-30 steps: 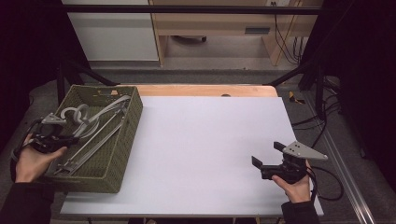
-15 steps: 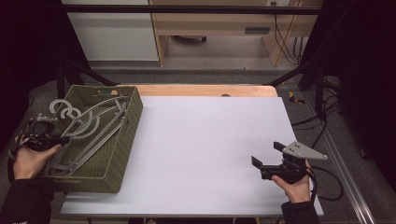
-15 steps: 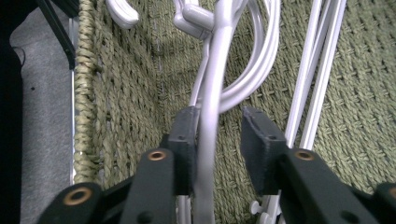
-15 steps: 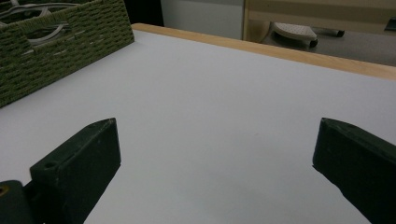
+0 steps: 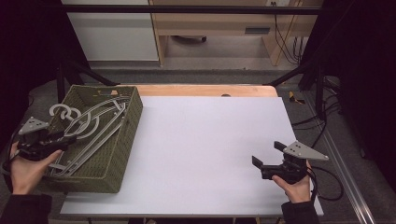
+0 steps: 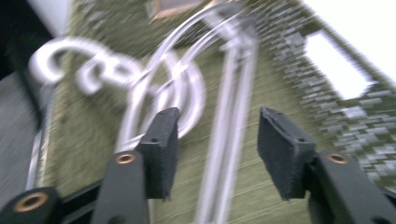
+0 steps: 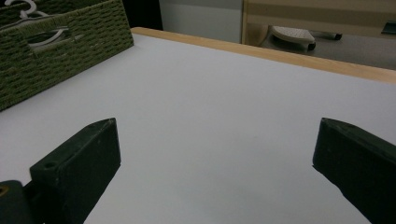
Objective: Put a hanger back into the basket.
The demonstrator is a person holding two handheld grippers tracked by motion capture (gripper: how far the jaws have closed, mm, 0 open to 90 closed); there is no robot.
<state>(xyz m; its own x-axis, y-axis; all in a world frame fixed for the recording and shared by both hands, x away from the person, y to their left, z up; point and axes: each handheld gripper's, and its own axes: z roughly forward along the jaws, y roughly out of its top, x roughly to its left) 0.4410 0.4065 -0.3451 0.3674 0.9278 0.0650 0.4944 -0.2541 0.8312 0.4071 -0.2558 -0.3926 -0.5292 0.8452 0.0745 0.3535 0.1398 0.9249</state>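
Several pale grey clothes hangers [image 5: 93, 127] lie tangled in a green woven basket [image 5: 116, 173] at the table's left, and the left gripper view shows them blurred [image 6: 182, 88]. My left gripper [image 5: 66, 139] hovers over the basket's left side and points right across the hangers. Its jaws have just been opening. They stand apart [image 6: 215, 154], with hanger bars showing beyond the gap and neither pad touching them. My right gripper [image 5: 268, 154] rests low over the white table near the front right. It is wide open [image 7: 215, 158] with nothing between the jaws.
The white tabletop [image 5: 205, 140] stretches between the basket and the right gripper, with a wooden strip [image 5: 201, 90] along its far edge. A black frame bar [image 5: 196, 9] crosses the back, and cables [image 5: 327, 182] trail at the right.
The left gripper's jaws have spread apart, and the hand has drawn back toward the basket's left rim. The hanger hooks have shifted slightly left. The right gripper has stayed put.
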